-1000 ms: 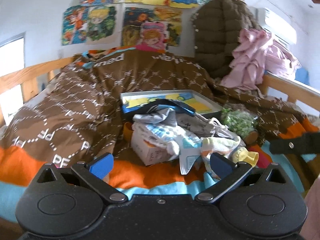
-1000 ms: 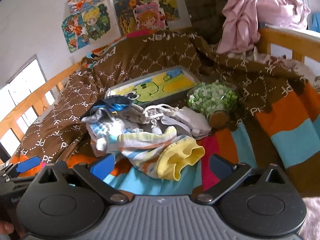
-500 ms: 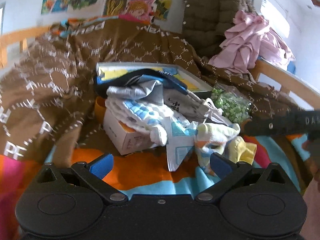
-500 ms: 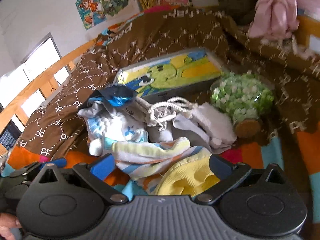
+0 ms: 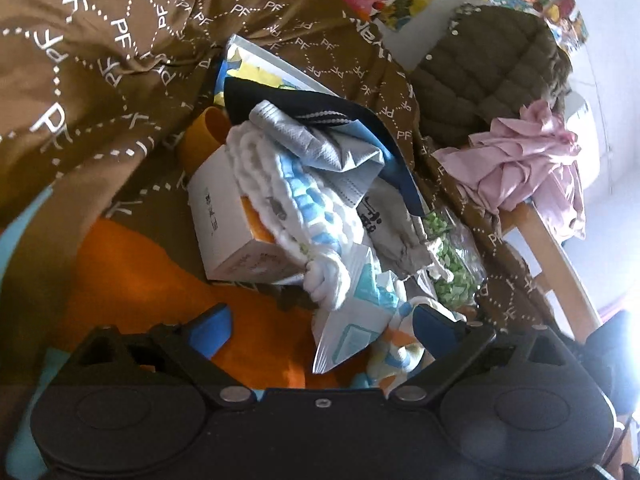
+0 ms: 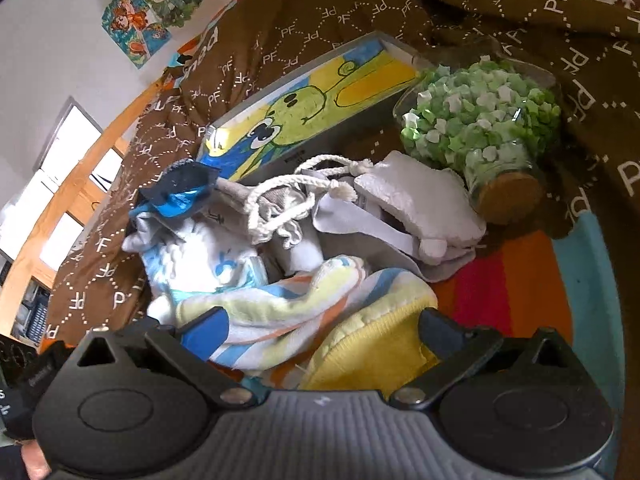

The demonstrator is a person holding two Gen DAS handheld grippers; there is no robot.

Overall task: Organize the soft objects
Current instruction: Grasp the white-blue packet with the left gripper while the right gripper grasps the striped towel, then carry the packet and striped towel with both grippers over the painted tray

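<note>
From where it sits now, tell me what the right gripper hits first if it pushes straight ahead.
Most likely the yellow knit piece and the striped pastel cloth lying between the right gripper's open fingers; the drawstring bag sits further on. Depth is hard to judge.

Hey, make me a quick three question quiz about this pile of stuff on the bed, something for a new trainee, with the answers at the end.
1. True or false: the jar of green paper stars lies on its side with its cork end toward the camera in the right wrist view.
2. Which thing lies between the fingers of the right gripper? A) pink clothes B) yellow cloth C) white box
3. Fill in: the white cord belongs to a grey ______ bag.

Key
1. True.
2. B, the yellow cloth; the fingers stand apart and do not press it.
3. Drawstring; the drawstring bag sits in front of the picture box.
</note>
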